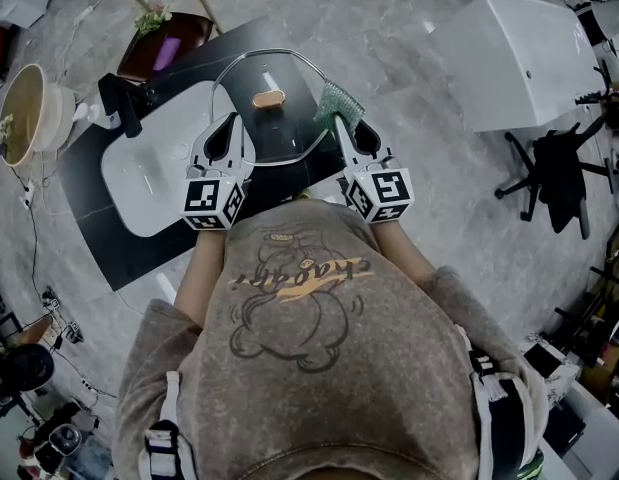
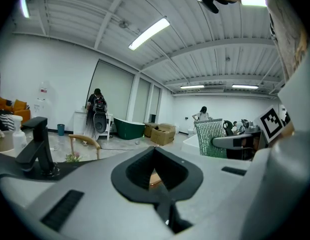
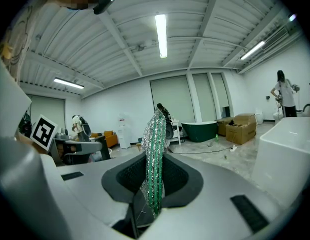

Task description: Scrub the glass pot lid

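Nearest, at the left rim of the glass pot lid: left gripper, pressed shut on that rim. At the lid's right rim: right gripper, pinching a green scrub pad stood on edge. Lid dome and tan knob facing up, with the knob's long axis left to right in the head view. Under the lid's left half: white basin set in a black worktop. Left of the lid: black faucet. Beyond the lid: basket holding a purple item and a flower sprig. Right gripper view only: pad's silver-green stripes running upright. Left gripper view only: knob glimpsed through the jaw opening.
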Tool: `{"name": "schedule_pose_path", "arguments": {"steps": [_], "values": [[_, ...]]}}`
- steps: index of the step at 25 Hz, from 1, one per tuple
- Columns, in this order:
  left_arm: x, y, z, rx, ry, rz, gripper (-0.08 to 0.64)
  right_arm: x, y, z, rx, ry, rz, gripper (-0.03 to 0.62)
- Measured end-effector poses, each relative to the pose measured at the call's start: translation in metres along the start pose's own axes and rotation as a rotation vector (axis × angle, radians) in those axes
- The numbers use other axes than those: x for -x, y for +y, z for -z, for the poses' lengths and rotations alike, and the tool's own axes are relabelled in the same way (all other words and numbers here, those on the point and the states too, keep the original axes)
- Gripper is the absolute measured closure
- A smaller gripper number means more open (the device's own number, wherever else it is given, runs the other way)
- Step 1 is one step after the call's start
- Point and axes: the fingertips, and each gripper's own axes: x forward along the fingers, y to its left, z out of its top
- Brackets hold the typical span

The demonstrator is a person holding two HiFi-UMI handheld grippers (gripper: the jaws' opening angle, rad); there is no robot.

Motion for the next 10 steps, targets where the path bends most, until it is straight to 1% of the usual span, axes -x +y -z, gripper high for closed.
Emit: {"name": "schedule_pose_path", "arguments": {"steps": [5, 10], "values": [[0.0026, 0.0043, 0.0012, 0.006, 0.009, -0.003, 0.551, -0.0026, 0.0065, 0.002, -0.001, 0.013, -0.018, 0.506], [0.0001, 0.0052, 0.002, 0.008, 0.015, -0.01, 0.551, -0.0075, 0.0039, -0.0002, 0.005, 0.018, -0.036, 0.506]]}}
